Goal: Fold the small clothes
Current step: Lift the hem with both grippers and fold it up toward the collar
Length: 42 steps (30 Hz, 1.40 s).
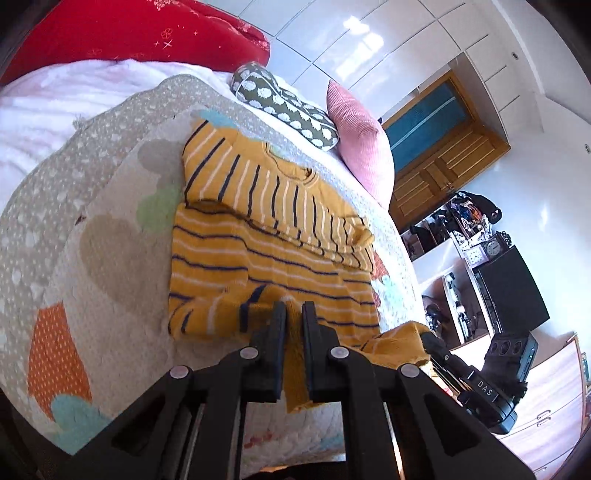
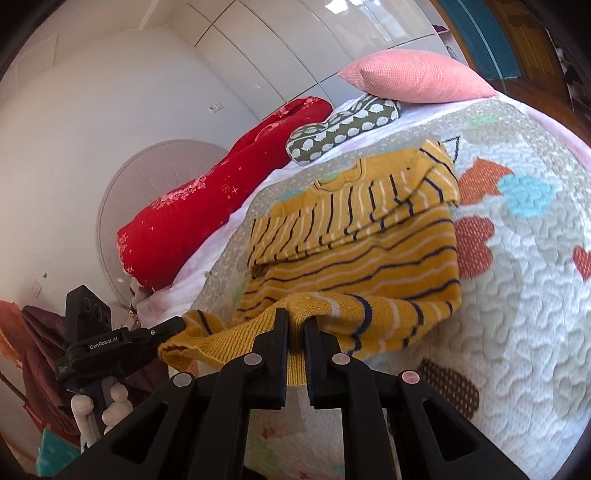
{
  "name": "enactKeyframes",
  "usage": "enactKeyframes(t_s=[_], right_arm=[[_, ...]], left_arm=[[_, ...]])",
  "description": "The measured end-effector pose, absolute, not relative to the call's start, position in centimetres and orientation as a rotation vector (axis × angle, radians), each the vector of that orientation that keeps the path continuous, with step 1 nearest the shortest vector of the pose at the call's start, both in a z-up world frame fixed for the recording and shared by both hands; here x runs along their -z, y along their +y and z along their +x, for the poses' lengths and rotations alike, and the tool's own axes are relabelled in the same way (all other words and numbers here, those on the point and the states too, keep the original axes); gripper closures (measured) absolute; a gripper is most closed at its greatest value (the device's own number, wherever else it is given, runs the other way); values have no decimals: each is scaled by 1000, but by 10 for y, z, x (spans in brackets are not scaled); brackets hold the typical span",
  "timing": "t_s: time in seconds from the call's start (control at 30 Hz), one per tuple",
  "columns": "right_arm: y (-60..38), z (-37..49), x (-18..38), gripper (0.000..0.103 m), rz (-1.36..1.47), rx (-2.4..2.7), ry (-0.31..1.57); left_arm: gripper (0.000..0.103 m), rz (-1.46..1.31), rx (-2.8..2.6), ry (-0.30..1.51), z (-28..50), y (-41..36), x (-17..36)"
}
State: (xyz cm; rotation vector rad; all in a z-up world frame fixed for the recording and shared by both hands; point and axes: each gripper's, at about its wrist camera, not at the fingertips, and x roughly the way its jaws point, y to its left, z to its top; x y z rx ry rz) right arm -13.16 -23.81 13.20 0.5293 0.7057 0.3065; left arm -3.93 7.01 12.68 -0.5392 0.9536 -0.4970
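Observation:
A small yellow sweater [image 1: 266, 251] with navy and white stripes lies on the quilted bed cover, its sleeves folded across the chest. My left gripper [image 1: 294, 314] is shut on the sweater's bottom hem, which is lifted off the bed. My right gripper [image 2: 295, 325] is shut on the same hem further along; the sweater [image 2: 354, 251] bunches up in front of it. The right gripper's body shows in the left wrist view [image 1: 476, 380], and the left gripper's body shows in the right wrist view [image 2: 110, 343].
The sweater rests on a grey quilt with hearts [image 1: 92, 258] over the bed. A pink cushion [image 1: 362, 140], a green patterned pillow [image 1: 288, 107] and a red bolster [image 1: 140, 33] lie at the head. Beyond the bed stand a wooden door [image 1: 443, 155] and cluttered shelves [image 1: 469, 236].

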Motion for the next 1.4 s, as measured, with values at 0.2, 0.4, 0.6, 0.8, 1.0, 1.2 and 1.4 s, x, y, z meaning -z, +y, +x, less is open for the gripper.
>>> enactKeyframes(t_s=[0.2,0.4,0.6,0.8,1.0,1.2,1.4], right_arm=[[-245,-68,-142,95,530,-264,705],[-253,-1,-136,95,518,-213,742],[-274,72,-92,95,499,-73,853],[-291,82,-65,92,576,-103,886],[-295,42,-105,42,430,-145,754],[-268,56,-99,34,129,-139,779],[-264,80,-77,99,168,-181,893]], left_arm=[[103,-519,454,941,25,56,-137],[103,-462,405,968,90,35,-131],[83,-321,441,959,108,18,-131],[42,27,386,979,103,-12,-102],[42,-5,380,1050,139,-11,-71],[97,-30,422,1140,141,-21,-48],[97,-28,429,1061,125,-18,-81]])
